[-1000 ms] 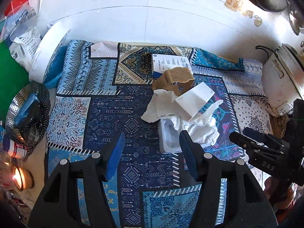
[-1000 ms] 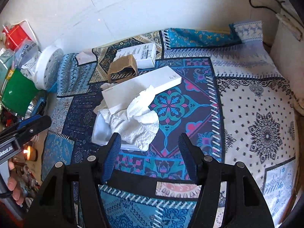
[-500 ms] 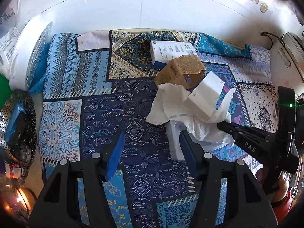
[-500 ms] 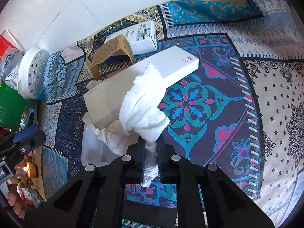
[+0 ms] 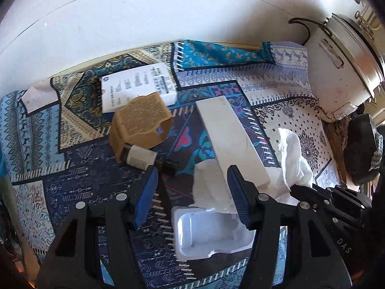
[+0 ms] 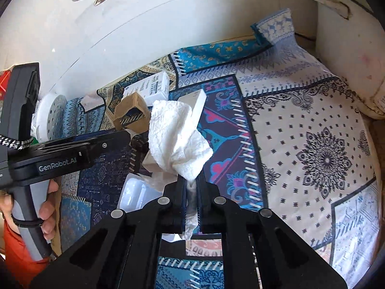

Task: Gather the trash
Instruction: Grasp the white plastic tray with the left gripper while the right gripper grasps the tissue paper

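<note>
Paper towel is pinched between the closed right gripper, lifted over the patterned cloth. Left gripper is held open above a white plastic tray.

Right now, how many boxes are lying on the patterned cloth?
3. A printed white box lies at the back, a brown cardboard box just in front of it, and a long plain white box is to their right. Others may be hidden.
</note>
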A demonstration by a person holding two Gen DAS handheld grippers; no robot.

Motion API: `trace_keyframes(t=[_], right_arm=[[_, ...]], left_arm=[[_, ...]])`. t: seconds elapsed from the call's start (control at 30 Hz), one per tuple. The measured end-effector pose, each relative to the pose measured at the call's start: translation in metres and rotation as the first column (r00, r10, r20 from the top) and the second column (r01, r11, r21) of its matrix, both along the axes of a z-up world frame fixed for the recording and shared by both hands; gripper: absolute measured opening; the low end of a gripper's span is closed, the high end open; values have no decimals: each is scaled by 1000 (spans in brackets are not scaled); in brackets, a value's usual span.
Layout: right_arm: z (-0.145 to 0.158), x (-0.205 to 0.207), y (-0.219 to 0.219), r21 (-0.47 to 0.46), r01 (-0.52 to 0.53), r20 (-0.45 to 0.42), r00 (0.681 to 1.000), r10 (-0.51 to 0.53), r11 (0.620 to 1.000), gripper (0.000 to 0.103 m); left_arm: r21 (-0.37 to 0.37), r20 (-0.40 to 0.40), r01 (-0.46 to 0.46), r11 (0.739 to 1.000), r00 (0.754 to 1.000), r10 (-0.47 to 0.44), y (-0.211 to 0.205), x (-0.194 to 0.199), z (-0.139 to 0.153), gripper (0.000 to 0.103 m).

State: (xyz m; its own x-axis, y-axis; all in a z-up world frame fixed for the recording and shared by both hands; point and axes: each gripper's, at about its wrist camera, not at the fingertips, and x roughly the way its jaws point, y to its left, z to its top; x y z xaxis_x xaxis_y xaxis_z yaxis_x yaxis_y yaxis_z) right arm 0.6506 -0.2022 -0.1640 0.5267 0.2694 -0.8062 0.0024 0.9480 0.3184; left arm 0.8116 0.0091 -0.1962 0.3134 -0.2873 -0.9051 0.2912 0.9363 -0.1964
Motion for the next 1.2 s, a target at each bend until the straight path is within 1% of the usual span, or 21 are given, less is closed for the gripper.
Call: trace_keyframes(t=[0.17,0.3,0.37,0.47,0.53,0.63,0.7,0.73,0.77,0.9,0.93,0.97,1.0,1.07,1.13,1.2], right_arm=[[10,-11,-37,-37,102,27,995,-101,994,6],[8,-17,-69,-40,172,16,985,-171,984,6],[9,-22,-79,-56,196,19,981,-196,979,6],[10,-27,-91,-53,215,20,976,-215,975,6],[11,-29,-93,-49,215,19,977,-215,975,6],[12,-31,-94,-44,198,21,980,-197,979,6],[14,-32,-91,-39,177,28,984,-176,983,6],[15,-34,-92,-38,166,33,986,-165,985,6],[17,-35,-90,-35,155,38,987,-153,987,6],[19,-43,-86,-22,111,53,993,-110,994,6],[19,-46,-85,-21,101,55,994,-99,995,6],[19,-49,-85,-19,91,57,994,-89,996,6],[19,-52,-85,-16,81,59,995,-80,997,6],[19,-58,-86,-11,61,62,996,-60,998,6],[22,-66,-89,0,37,71,997,-37,999,6],[28,-73,-91,8,9,89,996,-10,1000,6]], left_arm=[[-11,-25,43,999,999,-44,-36,7,-6,59],[33,-30,65,997,998,-64,-53,3,-12,59],[61,-41,62,996,997,-59,-54,-5,-17,59],[49,-76,52,997,996,-48,-51,-24,-22,59],[48,-87,59,997,995,-54,-55,-41,-28,59],[71,-95,77,994,993,-70,-64,-64,-40,59],[74,-124,91,993,989,-81,-70,-76,-50,51],[70,-136,95,993,987,-85,-72,-80,-54,38],[73,-146,97,993,986,-86,-74,-83,-57,29],[80,-149,75,994,987,-62,-78,-91,-65,17],[78,-150,62,995,987,-50,-78,-92,-66,9],[77,-152,49,996,988,-37,-78,-92,-68,7],[75,-146,33,997,989,-22,-78,-93,-68,7],[82,-120,-4,997,993,14,-76,-96,-66,6],[93,-93,-45,995,994,54,-74,-99,-60,5],[89,-62,-89,992,994,94,-70,-107,-48,5]])
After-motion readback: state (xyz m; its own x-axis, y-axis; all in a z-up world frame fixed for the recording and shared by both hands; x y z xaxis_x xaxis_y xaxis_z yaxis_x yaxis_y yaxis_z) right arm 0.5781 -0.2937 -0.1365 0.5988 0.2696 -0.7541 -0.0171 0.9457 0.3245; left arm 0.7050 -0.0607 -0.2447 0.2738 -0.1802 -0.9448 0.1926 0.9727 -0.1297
